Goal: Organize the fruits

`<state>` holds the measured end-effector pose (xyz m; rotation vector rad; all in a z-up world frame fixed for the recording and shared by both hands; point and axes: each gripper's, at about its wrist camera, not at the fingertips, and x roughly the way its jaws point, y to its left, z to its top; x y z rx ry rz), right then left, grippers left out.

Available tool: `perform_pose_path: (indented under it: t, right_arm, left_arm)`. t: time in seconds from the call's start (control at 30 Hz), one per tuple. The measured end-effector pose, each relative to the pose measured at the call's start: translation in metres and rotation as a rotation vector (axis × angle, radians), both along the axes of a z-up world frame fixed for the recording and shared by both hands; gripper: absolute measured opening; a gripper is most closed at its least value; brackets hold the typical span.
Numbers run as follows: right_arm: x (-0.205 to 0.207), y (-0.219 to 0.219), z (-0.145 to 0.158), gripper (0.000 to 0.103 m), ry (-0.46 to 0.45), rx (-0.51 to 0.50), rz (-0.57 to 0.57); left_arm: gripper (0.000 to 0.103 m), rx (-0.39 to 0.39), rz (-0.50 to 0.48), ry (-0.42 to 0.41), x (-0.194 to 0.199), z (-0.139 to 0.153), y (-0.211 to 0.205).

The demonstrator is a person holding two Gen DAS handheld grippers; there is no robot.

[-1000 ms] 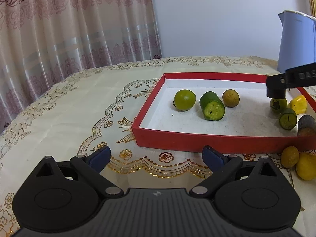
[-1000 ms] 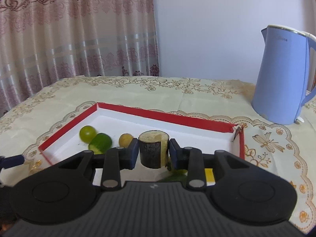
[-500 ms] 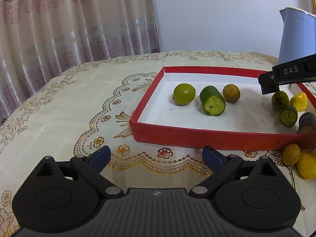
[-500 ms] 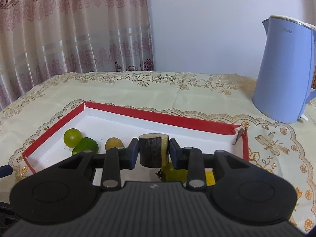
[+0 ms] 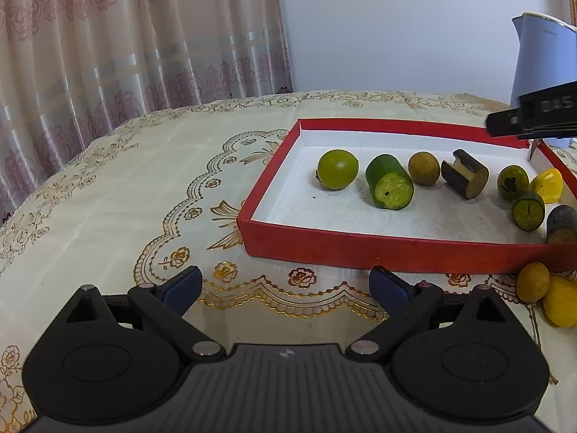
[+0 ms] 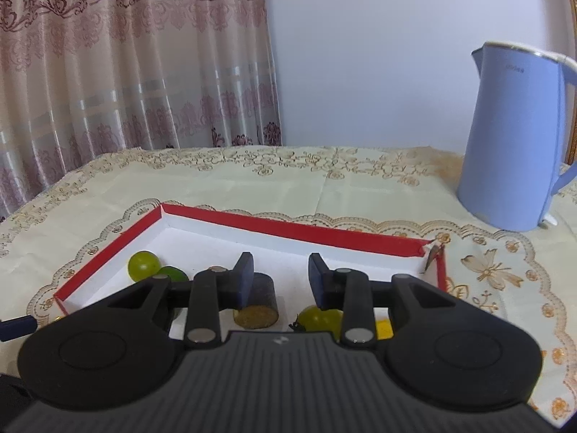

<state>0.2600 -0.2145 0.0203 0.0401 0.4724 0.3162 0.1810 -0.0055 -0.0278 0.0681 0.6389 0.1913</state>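
The red tray (image 5: 396, 250) with a white floor holds a green round fruit (image 5: 337, 169), a cut cucumber piece (image 5: 389, 182), a brown longan (image 5: 424, 168) and a dark cylinder piece (image 5: 465, 179) lying on its side. Further right are a dark green fruit (image 5: 512, 183), a yellow fruit (image 5: 548, 186) and a small cucumber piece (image 5: 528, 211). My right gripper (image 6: 279, 278) hangs open above the tray, and the dark cylinder piece (image 6: 254, 301) lies free below its left finger. My left gripper (image 5: 285, 285) is open and empty over the tablecloth in front of the tray.
A blue kettle (image 6: 515, 137) stands behind the tray at the right. Outside the tray's front right corner lie a brown longan (image 5: 533, 277) and a yellow fruit (image 5: 562, 301). A patterned curtain hangs behind the round table.
My right gripper has opened and let go of the dark cylinder piece, which now lies on its side in the tray beside the longan. The left gripper has stayed put.
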Motion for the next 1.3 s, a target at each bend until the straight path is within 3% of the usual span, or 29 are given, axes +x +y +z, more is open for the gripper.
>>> perform_pose_path:
  t: [0.17, 0.27, 0.3, 0.47, 0.73, 0.83, 1.3]
  right_arm:
    - [-0.041, -0.015, 0.011, 0.051, -0.079, 0.009, -0.005]
    - [-0.074, -0.028, 0.013, 0.072, -0.111, 0.025, -0.016]
    - [-0.086, -0.032, 0.012, 0.081, -0.117, 0.018, -0.03]
    - [-0.133, -0.034, -0.008, 0.103, -0.122, -0.081, -0.065]
    - [-0.163, -0.022, -0.04, 0.103, -0.116, -0.156, -0.102]
    - [-0.169, -0.021, -0.043, 0.103, -0.147, -0.148, -0.127]
    - [-0.163, -0.021, -0.048, 0.103, -0.078, -0.174, -0.196]
  left_arm:
    - [0.1, -0.007, 0.003, 0.002, 0.0, 0.0, 0.001]
    - [0.1, -0.016, 0.003, 0.002, 0.0, 0.0, 0.002]
    - [0.1, -0.018, 0.001, 0.004, 0.0, 0.0, 0.002]
    - [0.102, -0.019, -0.006, -0.005, -0.001, 0.001, 0.001]
    - [0.102, -0.026, -0.013, -0.006, -0.001, 0.002, 0.002]
    - [0.102, -0.026, -0.005, 0.008, 0.001, 0.002, 0.002]
    - [0.102, -0.006, 0.006, 0.02, 0.002, 0.001, 0.001]
